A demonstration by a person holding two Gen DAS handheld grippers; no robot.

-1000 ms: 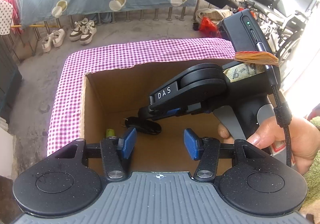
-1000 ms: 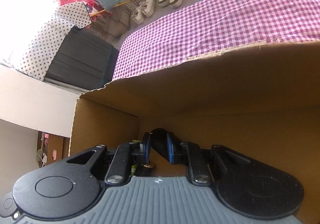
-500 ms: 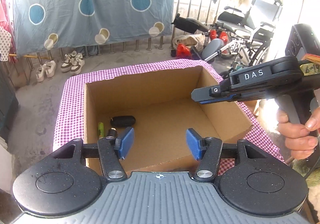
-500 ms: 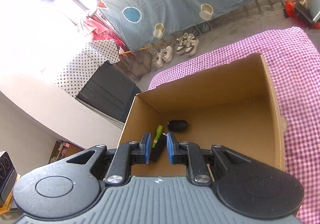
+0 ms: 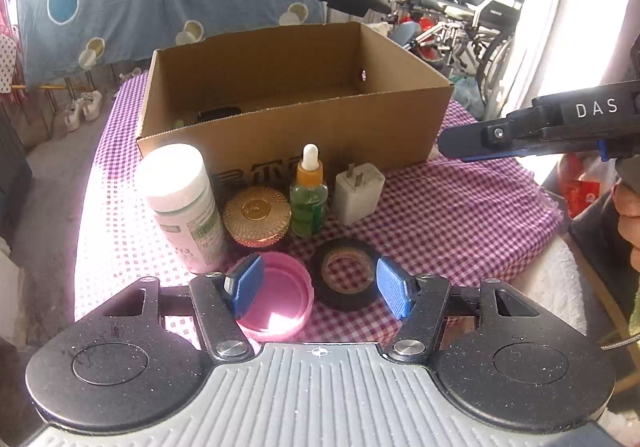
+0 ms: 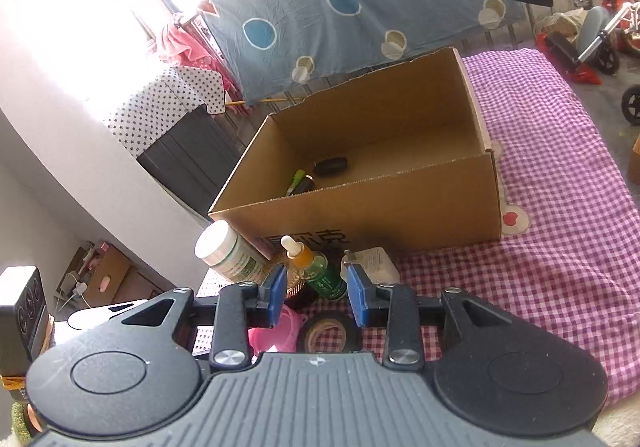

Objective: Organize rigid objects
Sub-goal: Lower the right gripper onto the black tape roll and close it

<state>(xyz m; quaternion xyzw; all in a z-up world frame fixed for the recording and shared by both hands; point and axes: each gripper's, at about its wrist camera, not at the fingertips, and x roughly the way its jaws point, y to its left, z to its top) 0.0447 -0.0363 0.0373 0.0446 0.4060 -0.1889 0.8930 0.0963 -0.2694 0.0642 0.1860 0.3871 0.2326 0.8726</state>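
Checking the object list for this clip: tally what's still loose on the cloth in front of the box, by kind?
Bottles: 2, white pill bottle, green dropper bottle
Lids or caps: 2, gold mesh lid, pink cap
Tape rolls: 1, black tape roll
Chargers: 1, white plug adapter
Total: 6

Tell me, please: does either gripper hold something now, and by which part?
Nothing is held. The left gripper and the right gripper are both empty, with their jaws opening.

Open cardboard box [image 5: 320, 135] on checked cloth; bottles, jar, charger, tape, lid before it.
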